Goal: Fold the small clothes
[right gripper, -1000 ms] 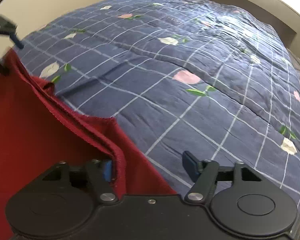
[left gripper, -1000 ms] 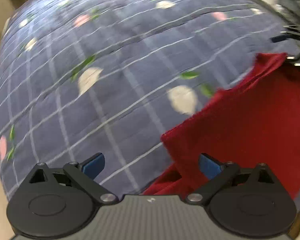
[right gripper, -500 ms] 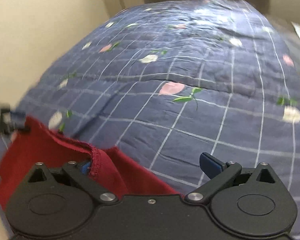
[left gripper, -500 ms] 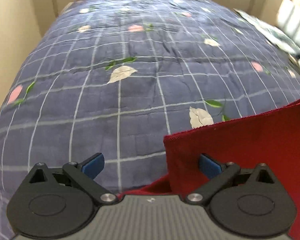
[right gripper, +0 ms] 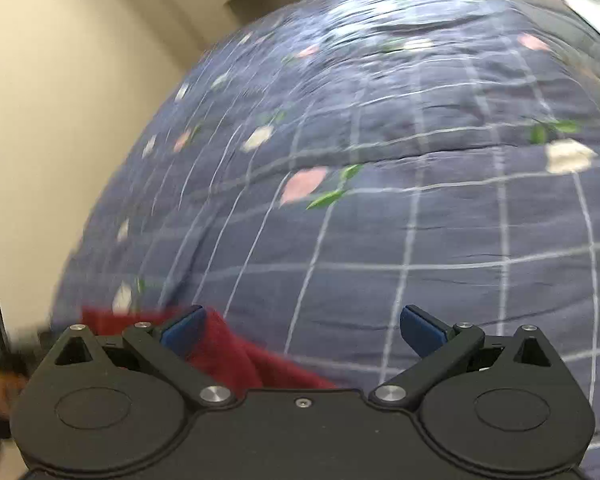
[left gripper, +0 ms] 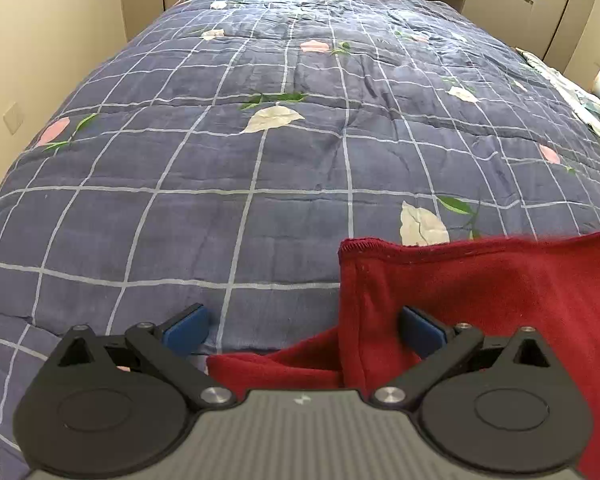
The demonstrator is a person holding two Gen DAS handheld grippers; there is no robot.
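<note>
Left gripper [left gripper: 302, 326] gapes empty, the red garment [left gripper: 480, 300] lying folded at its three o'clock on the blue checked quilt [left gripper: 260, 152]. Right gripper [right gripper: 302, 326] spread wide, view blurred; garment's corner [right gripper: 228, 348] at nine o'clock, mostly hidden.

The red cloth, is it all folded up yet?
Not yet. The red cloth lies on the blue quilt with one fold already in it: a layer is doubled over at its corner. Nothing is gripped now; the left tool and right tool are both open. More folding and smoothing probably remain.
</note>
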